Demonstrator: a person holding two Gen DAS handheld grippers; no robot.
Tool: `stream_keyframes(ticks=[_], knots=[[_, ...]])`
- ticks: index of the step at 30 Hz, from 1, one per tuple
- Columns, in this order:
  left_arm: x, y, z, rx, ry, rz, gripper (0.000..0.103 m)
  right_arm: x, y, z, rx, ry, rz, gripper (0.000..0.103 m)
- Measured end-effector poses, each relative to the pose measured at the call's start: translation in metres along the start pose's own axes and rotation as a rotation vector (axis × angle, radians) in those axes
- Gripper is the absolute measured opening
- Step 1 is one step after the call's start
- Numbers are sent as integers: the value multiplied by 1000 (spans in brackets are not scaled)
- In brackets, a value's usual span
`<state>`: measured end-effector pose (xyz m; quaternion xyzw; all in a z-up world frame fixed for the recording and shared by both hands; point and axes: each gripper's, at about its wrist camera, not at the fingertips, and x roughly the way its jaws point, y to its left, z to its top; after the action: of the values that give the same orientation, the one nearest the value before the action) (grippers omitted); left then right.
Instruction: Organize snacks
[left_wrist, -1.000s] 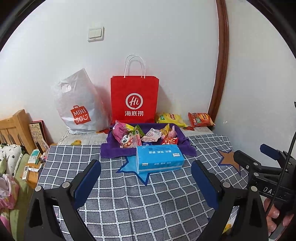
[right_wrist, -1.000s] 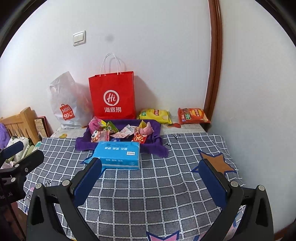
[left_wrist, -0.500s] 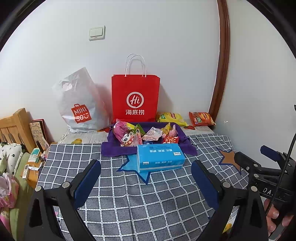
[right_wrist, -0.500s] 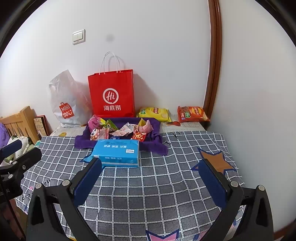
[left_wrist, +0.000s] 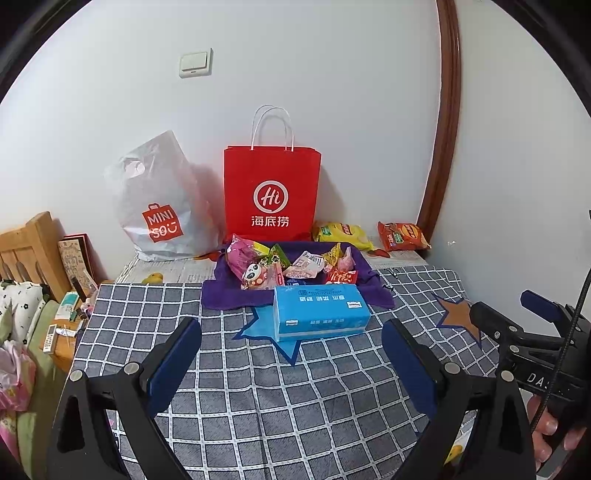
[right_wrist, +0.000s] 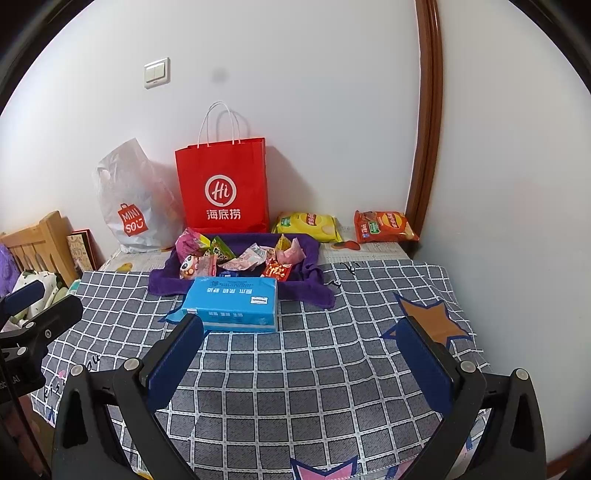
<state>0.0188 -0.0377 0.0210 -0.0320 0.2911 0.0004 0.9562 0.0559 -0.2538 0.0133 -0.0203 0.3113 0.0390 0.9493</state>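
Observation:
Several small snack packets (left_wrist: 288, 264) (right_wrist: 236, 258) lie heaped on a purple cloth (left_wrist: 221, 295) (right_wrist: 162, 284) at the back of the checked table. A yellow chip bag (left_wrist: 341, 234) (right_wrist: 306, 225) and an orange chip bag (left_wrist: 402, 236) (right_wrist: 384, 226) lie by the wall to the right. A blue tissue pack (left_wrist: 319, 308) (right_wrist: 232, 302) sits in front of the cloth. My left gripper (left_wrist: 291, 354) is open and empty, well short of the tissue pack. My right gripper (right_wrist: 303, 350) is open and empty too, hovering over the tablecloth.
A red paper bag (left_wrist: 271, 192) (right_wrist: 223, 186) and a white plastic bag (left_wrist: 159, 206) (right_wrist: 129, 199) stand against the wall. A wooden headboard (left_wrist: 26, 247) and bedding lie to the left. The wall with brown trim (right_wrist: 424, 129) closes the right side. A hand (left_wrist: 546, 428) holds the other gripper.
Both cameras have tilted slightly, so the scene sits a little lower in the left view and higher in the right view. Nothing on the table has moved; both grippers stay open.

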Motion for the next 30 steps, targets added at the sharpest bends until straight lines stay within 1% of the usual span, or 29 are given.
stream_keyframes(ticks=[30], knots=[[1, 1, -2, -7, 5, -3, 99, -2, -2, -1, 10, 0, -6, 103]])
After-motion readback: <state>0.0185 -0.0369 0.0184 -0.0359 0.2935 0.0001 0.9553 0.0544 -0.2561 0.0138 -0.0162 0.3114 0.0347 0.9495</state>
